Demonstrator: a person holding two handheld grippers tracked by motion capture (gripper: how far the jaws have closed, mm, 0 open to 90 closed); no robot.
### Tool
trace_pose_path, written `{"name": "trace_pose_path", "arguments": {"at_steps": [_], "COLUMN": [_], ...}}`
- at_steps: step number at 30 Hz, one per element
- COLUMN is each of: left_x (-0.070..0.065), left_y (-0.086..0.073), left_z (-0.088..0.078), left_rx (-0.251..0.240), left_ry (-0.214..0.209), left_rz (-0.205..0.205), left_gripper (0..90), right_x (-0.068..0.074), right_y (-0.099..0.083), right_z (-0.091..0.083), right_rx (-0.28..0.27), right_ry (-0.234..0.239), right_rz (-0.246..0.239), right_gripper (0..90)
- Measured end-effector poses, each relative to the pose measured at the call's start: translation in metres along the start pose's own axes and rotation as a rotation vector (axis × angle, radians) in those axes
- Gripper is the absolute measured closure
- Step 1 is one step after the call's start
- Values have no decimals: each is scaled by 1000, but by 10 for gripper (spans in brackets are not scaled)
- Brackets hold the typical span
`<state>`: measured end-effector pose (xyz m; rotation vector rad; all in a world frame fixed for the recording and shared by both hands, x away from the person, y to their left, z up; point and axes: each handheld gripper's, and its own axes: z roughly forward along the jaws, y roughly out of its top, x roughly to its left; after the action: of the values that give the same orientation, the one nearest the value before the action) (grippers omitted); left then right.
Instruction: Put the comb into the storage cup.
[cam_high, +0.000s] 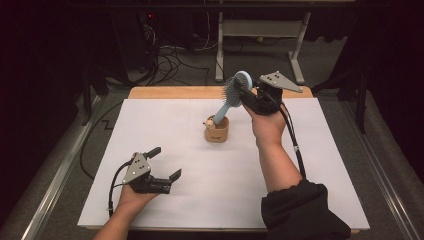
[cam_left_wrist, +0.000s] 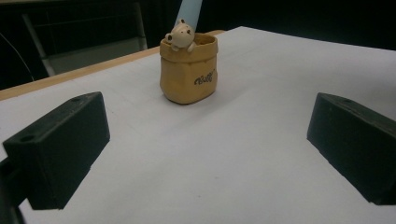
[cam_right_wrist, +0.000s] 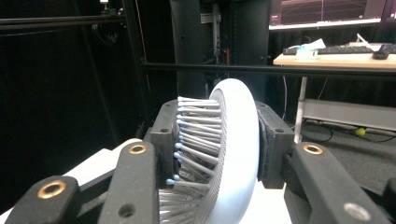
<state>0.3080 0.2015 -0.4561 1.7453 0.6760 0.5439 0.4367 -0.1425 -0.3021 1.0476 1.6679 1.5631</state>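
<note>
A light blue hairbrush (cam_high: 233, 92) leans with its handle down in a small tan pot (cam_high: 217, 129) that bears a little bear figure at its rim. My right gripper (cam_high: 246, 91) is shut on the brush head above the pot. In the right gripper view the jaws pinch the brush head (cam_right_wrist: 233, 154), bristles facing left. The pot (cam_left_wrist: 189, 68) stands ahead in the left gripper view, with the blue handle (cam_left_wrist: 188, 10) rising from it. My left gripper (cam_high: 165, 163) rests open near the table's front left, nothing between its jaws.
A white sheet (cam_high: 165, 125) covers the wooden table (cam_high: 165, 92). Beyond the far edge stand a white desk frame (cam_high: 260, 30) and loose cables (cam_high: 170, 62) on the floor. A dark sleeve (cam_high: 302, 210) comes in at the bottom right.
</note>
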Motion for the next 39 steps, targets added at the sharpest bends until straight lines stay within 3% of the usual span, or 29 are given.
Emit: {"name": "trace_pose_path", "arguments": {"at_steps": [19, 39], "left_x": [1, 2], "left_y": [0, 0], "left_z": [0, -1], "left_rx": [-6, -3], "left_ry": [-1, 0], "left_rz": [-14, -9], "left_gripper": [0, 0], "right_x": [3, 9], "right_y": [-2, -19], "right_z": [2, 18], "right_rx": [9, 51], "right_ry": [2, 0], "right_rz": [-9, -8], "right_gripper": [603, 601]}}
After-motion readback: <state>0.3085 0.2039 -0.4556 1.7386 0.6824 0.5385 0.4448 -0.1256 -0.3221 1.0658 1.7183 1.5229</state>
